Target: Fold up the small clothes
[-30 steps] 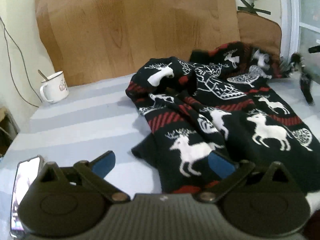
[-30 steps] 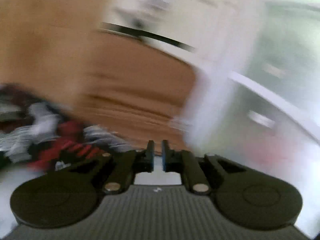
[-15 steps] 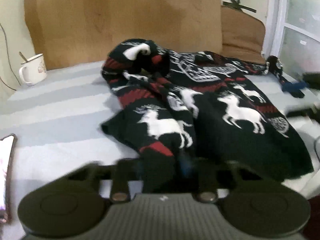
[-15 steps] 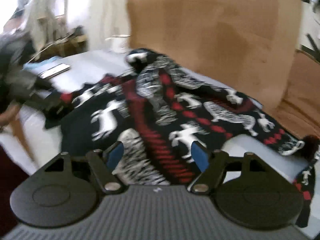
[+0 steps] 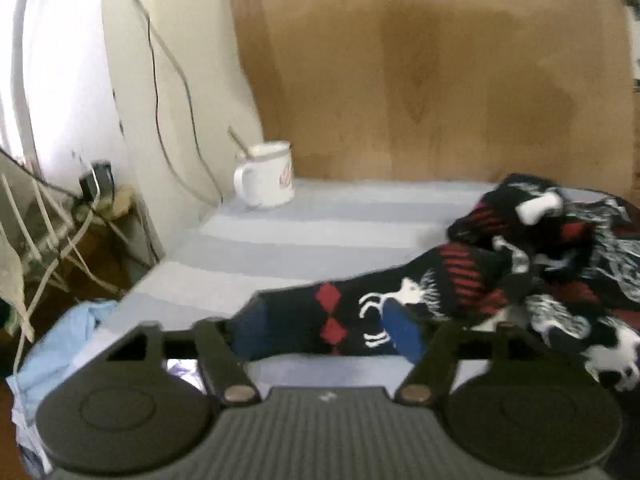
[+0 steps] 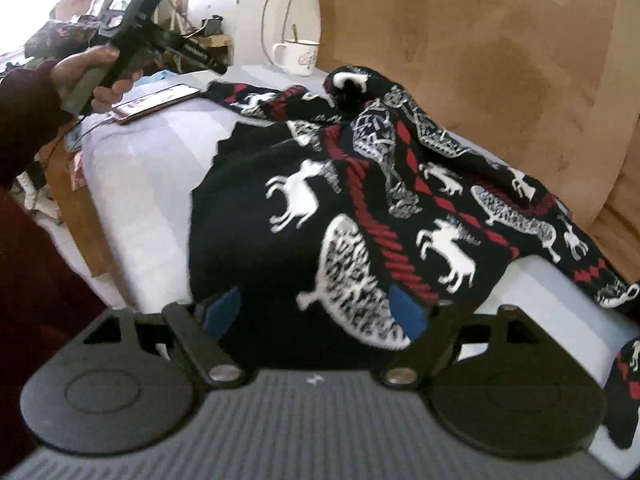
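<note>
A black sweater with white reindeer and red bands lies rumpled on the pale striped bed. In the left wrist view one sleeve stretches out flat to the left. My left gripper is open, its blue pads either side of the sleeve's end just above the bed. It also shows in the right wrist view, held in a hand at the sleeve tip. My right gripper is open over the sweater's near hem.
A white mug with a spoon stands at the bed's far left corner by the brown headboard. A phone lies on the bed's left side. Cables and clutter fill the floor left of the bed. Light blue cloth hangs off the edge.
My left gripper swung left, pulled the sleeve out straight and opened from shut. My right gripper stayed open and came closer over the sweater's hem.
</note>
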The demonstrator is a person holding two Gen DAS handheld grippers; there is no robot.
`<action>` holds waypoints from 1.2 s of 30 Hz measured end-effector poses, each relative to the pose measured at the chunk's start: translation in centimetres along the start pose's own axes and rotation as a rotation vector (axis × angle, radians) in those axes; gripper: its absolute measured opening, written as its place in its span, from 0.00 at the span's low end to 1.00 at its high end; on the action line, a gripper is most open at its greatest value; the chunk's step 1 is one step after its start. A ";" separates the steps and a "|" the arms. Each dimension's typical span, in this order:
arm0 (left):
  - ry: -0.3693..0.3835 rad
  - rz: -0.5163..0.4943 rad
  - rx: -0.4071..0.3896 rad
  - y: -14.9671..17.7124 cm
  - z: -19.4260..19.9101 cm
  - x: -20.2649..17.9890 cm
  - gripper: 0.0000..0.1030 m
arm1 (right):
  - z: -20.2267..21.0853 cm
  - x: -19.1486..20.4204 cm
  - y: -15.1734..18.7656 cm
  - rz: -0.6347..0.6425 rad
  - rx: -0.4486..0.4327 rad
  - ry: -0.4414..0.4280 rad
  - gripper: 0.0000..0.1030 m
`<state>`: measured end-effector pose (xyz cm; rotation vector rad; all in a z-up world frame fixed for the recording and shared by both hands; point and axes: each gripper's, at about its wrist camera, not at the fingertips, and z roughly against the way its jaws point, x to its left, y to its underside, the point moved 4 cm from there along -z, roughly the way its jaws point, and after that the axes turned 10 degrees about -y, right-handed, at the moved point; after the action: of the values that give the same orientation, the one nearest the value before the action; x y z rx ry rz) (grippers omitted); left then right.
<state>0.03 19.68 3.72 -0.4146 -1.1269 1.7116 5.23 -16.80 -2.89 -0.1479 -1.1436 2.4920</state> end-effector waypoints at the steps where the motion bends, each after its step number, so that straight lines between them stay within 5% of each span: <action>1: 0.035 -0.008 -0.020 0.4 1.2 -0.1 0.73 | 0.1 0.2 0.3 0.005 0.007 0.001 0.83; 5: 0.270 -0.051 0.014 2.0 3.4 -3.2 0.73 | -0.3 0.5 1.2 0.006 0.045 -0.016 0.83; 10: 0.312 -0.109 0.135 3.4 -0.1 -8.1 0.70 | -2.1 0.6 1.6 0.018 0.044 -0.007 0.86; 12: 0.351 -0.048 0.208 3.9 -1.9 -8.2 0.54 | -2.5 0.7 1.8 0.016 0.010 0.002 0.86; 14: 0.349 -0.021 0.192 4.0 -1.6 -8.1 0.25 | -2.7 0.6 1.7 -0.015 -0.023 -0.031 0.62; 15: 0.378 -0.017 0.209 4.0 -1.5 -8.2 0.10 | -2.5 0.7 1.5 -0.016 -0.036 -0.031 0.40; 16: 0.432 -0.004 0.231 4.1 -1.0 -8.2 0.10 | -2.4 0.8 1.3 -0.003 -0.038 -0.025 0.16; 18: 0.459 -0.023 0.231 4.4 0.4 -8.2 0.09 | -1.7 0.4 0.9 -0.009 -0.035 0.002 0.13; 24: 0.631 -0.132 0.142 5.7 10.5 -5.3 0.09 | 6.4 -1.5 -0.4 -0.023 -0.116 0.029 0.13; 27: 0.675 -0.168 0.114 6.5 13.9 -3.6 0.13 | 10.1 -1.8 1.1 -0.023 -0.047 -0.009 0.16; 29: 0.658 -0.185 0.121 7.4 14.3 -3.3 0.24 | 10.1 -2.3 3.1 -0.077 0.054 -0.075 0.27; 30: 0.628 -0.179 0.117 7.5 13.8 -3.4 0.41 | 9.8 -2.6 4.0 -0.096 0.089 -0.073 0.44; 31: 0.582 -0.155 0.123 7.5 12.9 -3.1 0.47 | 9.5 -2.9 4.6 -0.102 0.111 -0.060 0.57; 33: 0.536 -0.101 0.153 7.3 11.1 -2.2 0.48 | 9.3 -3.4 4.8 -0.091 0.123 -0.039 0.56; 36: 0.432 -0.031 0.170 6.1 8.6 -0.3 0.48 | 10.9 -4.7 2.7 -0.106 0.013 -0.030 0.56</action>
<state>-9.34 14.84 2.93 -0.6207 -0.6670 1.5770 5.92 -27.95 1.98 -0.0461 -1.1173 2.4157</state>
